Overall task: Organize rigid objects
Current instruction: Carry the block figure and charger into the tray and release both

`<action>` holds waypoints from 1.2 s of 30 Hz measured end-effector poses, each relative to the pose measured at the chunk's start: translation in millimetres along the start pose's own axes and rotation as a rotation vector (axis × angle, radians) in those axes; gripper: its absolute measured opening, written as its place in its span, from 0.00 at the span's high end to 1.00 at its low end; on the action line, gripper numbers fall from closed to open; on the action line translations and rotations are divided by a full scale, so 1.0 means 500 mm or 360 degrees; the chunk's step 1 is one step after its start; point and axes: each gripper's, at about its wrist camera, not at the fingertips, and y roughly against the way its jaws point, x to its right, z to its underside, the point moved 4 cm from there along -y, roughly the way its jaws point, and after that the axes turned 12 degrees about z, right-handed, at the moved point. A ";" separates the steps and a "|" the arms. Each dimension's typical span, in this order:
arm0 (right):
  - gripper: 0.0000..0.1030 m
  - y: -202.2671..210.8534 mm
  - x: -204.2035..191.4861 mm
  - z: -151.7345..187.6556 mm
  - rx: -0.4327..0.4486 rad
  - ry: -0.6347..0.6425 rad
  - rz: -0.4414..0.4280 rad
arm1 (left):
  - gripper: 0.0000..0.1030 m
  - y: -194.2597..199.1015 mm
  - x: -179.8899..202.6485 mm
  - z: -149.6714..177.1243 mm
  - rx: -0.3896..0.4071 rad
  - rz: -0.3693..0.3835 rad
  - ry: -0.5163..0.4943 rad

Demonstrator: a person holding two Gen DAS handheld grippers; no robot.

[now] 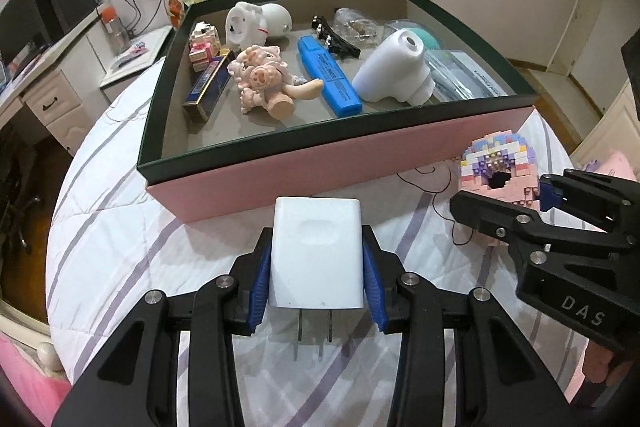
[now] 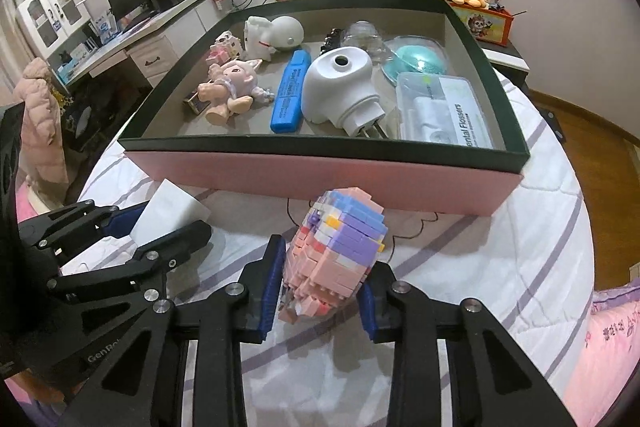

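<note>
My left gripper (image 1: 316, 259) is shut on a white plug charger (image 1: 316, 251), prongs pointing back toward the camera, just in front of the pink box (image 1: 320, 163). It also shows in the right wrist view (image 2: 168, 215). My right gripper (image 2: 320, 283) is shut on a pink and purple brick figure (image 2: 336, 255), held in front of the box's near wall (image 2: 320, 175). The figure shows at the right of the left wrist view (image 1: 500, 171).
The box holds a blue highlighter (image 1: 328, 75), a pink pig doll (image 1: 260, 79), a white plug-in device (image 1: 396, 71), a white rabbit figure (image 1: 256, 19), a flosser case (image 2: 444, 111), a teal dome (image 2: 416, 59) and other small items. It rests on a striped white bedspread (image 1: 120, 227). A desk (image 1: 48, 79) stands left.
</note>
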 end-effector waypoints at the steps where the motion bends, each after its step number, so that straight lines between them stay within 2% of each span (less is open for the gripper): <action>1: 0.67 0.004 0.002 0.001 0.0004 -0.0004 -0.0003 | 0.60 0.002 0.001 0.001 0.0000 -0.0010 -0.0006; 10: 0.67 0.067 0.017 0.006 0.0094 -0.0035 0.0035 | 0.60 0.053 0.015 0.010 0.0071 -0.0048 -0.0016; 18: 0.67 0.173 0.028 0.023 0.0253 -0.0031 0.0058 | 0.60 0.165 0.035 0.018 0.0262 -0.0118 -0.0002; 23: 0.67 0.247 0.023 0.038 0.0361 0.0002 0.0068 | 0.60 0.252 0.051 0.031 0.0428 -0.0220 0.0013; 26: 0.67 0.290 0.017 0.052 0.0423 0.0019 0.0062 | 0.60 0.298 0.062 0.044 0.0501 -0.0242 0.0011; 31: 0.67 0.354 0.009 0.086 0.0519 0.0022 0.0033 | 0.60 0.354 0.083 0.070 0.0585 -0.0246 -0.0020; 36: 0.67 0.387 -0.004 0.121 0.0554 0.0017 0.0028 | 0.60 0.390 0.105 0.102 0.0626 -0.0237 -0.0032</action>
